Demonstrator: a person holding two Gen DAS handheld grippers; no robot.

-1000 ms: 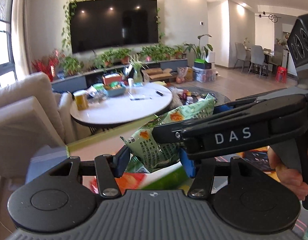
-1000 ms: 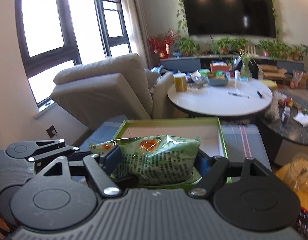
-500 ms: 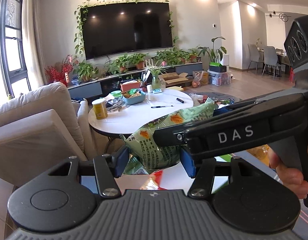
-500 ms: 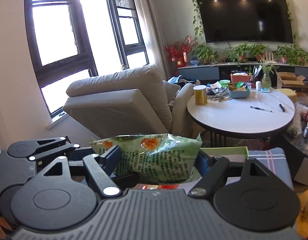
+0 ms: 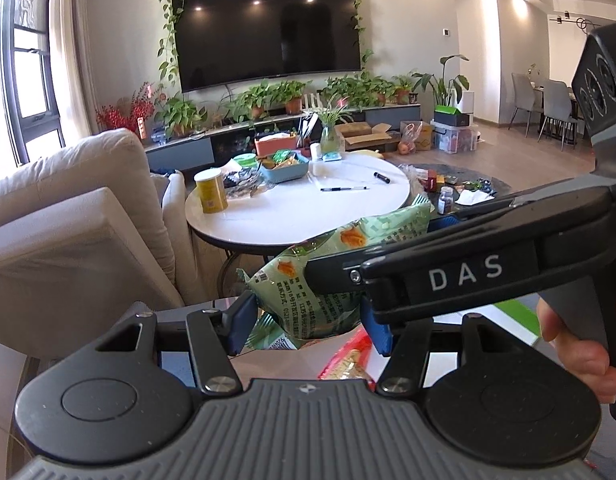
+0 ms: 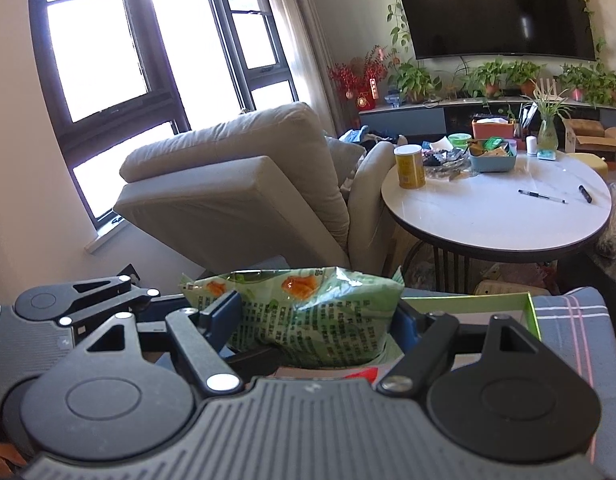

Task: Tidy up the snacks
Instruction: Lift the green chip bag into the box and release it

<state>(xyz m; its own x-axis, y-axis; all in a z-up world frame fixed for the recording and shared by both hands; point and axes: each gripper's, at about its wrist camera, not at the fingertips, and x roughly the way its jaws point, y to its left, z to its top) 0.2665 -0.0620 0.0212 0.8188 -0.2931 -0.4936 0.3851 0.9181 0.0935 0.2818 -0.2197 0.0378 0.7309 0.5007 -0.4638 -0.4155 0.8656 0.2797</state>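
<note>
Both grippers hold one green snack bag (image 5: 316, 296) in the air, each shut on it. My left gripper (image 5: 308, 324) pinches its lower part between blue pads. My right gripper (image 6: 312, 320) clamps the same bag (image 6: 308, 312) across its width; its black body marked DAS (image 5: 468, 272) crosses the left wrist view from the right. Below the bag lie a red snack packet (image 5: 348, 360) and the corner of a green-rimmed box (image 6: 508, 300).
A beige recliner (image 6: 243, 200) stands to the left. A round white table (image 5: 299, 208) ahead carries a yellow can (image 5: 212, 191), a blue basket and pens. A striped grey cushion (image 6: 576, 328) lies at the right, beside the box.
Both grippers have risen and tilted up with the bag. The green-rimmed box has dropped almost out of view. Both grips on the bag are unchanged.
</note>
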